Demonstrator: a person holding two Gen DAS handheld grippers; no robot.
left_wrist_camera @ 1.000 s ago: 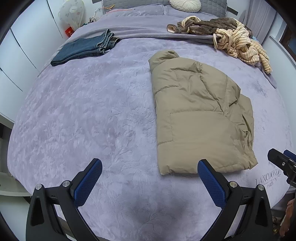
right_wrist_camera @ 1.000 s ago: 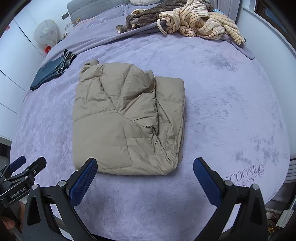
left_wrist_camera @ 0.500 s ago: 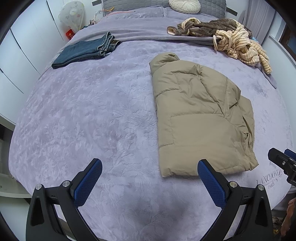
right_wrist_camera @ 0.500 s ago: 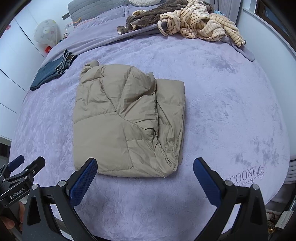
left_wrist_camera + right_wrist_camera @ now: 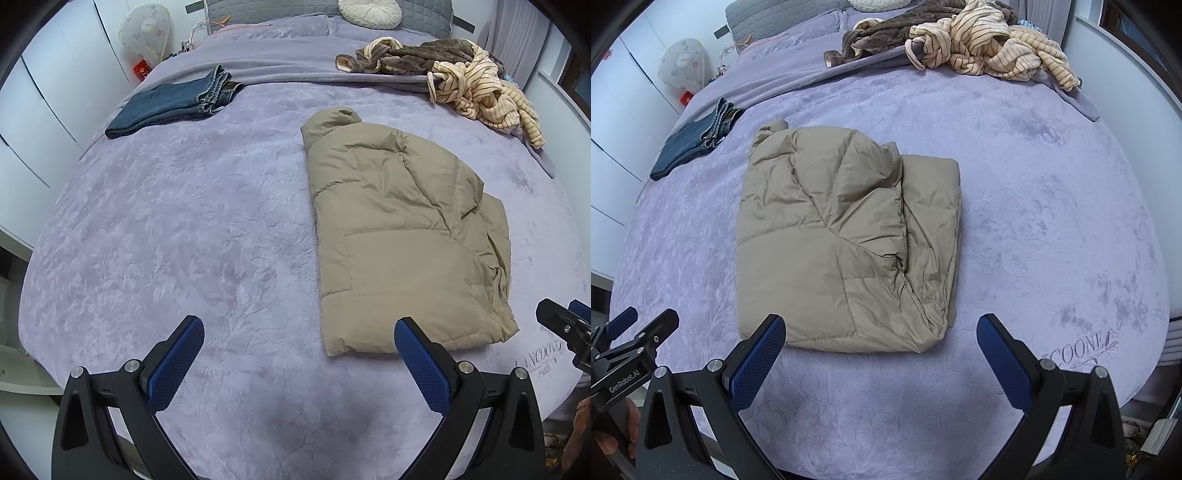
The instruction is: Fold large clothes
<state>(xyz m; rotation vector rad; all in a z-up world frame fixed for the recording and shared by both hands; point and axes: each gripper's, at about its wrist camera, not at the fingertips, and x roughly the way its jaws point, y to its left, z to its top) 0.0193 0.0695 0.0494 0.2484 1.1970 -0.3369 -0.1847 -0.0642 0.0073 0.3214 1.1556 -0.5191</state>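
Bed (image 5: 184, 240): lilac cover, clothes piled far right.
Jacket (image 5: 846, 236): tan, folded (sleeve on top).
Left gripper (image 5: 299, 354): fingers wide apart, empty.
Right gripper (image 5: 881, 350): likewise.

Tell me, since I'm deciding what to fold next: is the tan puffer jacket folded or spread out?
Folded. The tan puffer jacket lies as a compact rectangle on the bed, its sides doubled inward, stacked layers showing along its right edge.
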